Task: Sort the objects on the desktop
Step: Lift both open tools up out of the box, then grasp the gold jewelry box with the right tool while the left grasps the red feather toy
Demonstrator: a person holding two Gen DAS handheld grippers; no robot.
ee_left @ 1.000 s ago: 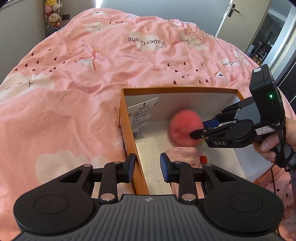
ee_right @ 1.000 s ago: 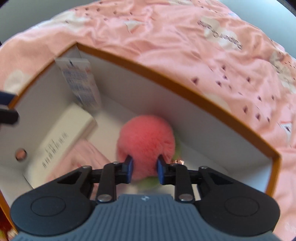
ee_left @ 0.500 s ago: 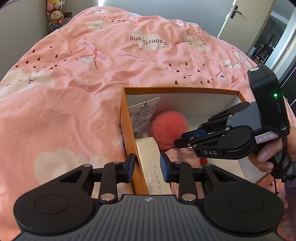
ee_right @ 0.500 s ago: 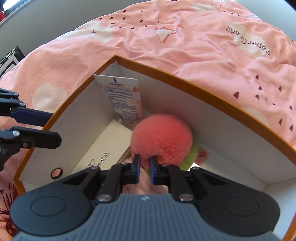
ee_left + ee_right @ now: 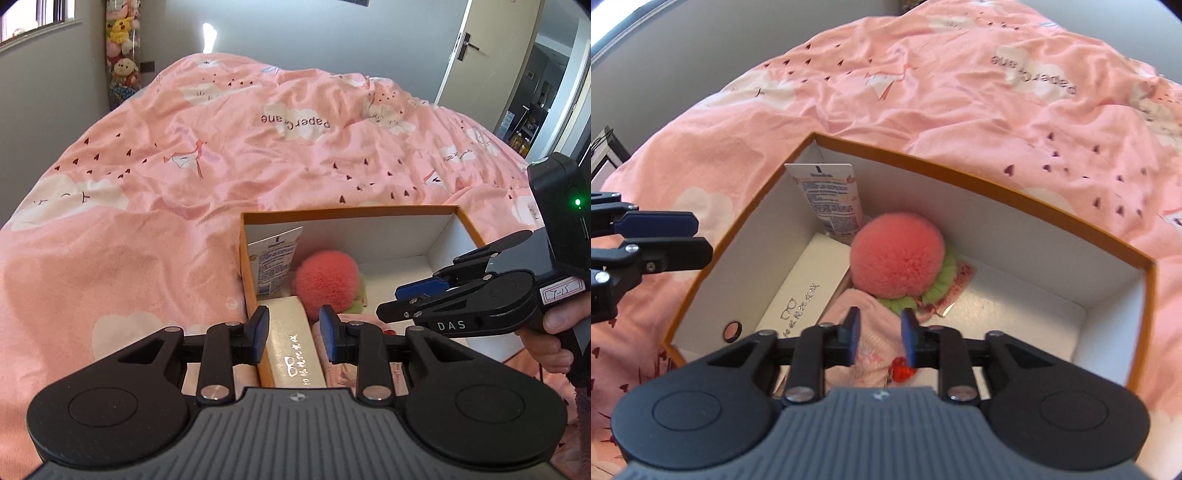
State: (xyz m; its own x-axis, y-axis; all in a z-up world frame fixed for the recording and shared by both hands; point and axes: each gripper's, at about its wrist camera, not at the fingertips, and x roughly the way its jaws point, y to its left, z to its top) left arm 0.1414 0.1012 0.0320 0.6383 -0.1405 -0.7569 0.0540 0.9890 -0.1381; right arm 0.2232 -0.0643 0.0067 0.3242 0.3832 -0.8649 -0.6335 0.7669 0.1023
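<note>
An orange cardboard box [image 5: 351,212] with white inside walls lies on a pink bedspread. A fluffy pink pom-pom [image 5: 897,258] with a green frill rests on the box floor, and nothing touches it. My right gripper [image 5: 881,328] hovers above and in front of the pom-pom. Its jaws are opening and nothing is between them. In the left wrist view the right gripper [image 5: 406,306] hangs over the box's right half. My left gripper [image 5: 293,332] stands open and empty above the box's near left wall.
Inside the box, a white tube [image 5: 834,199] leans in the far left corner, a long white carton [image 5: 801,291] lies along the left wall and a pink pouch [image 5: 864,332] with a red charm [image 5: 903,371] lies in front. The pink bedspread [image 5: 184,166] surrounds the box. A door [image 5: 480,55] stands at the back right.
The right gripper moved the pom-pom left toward the tube, let go of it and lifted back. The left gripper rose and tilted up, so more of the room shows.
</note>
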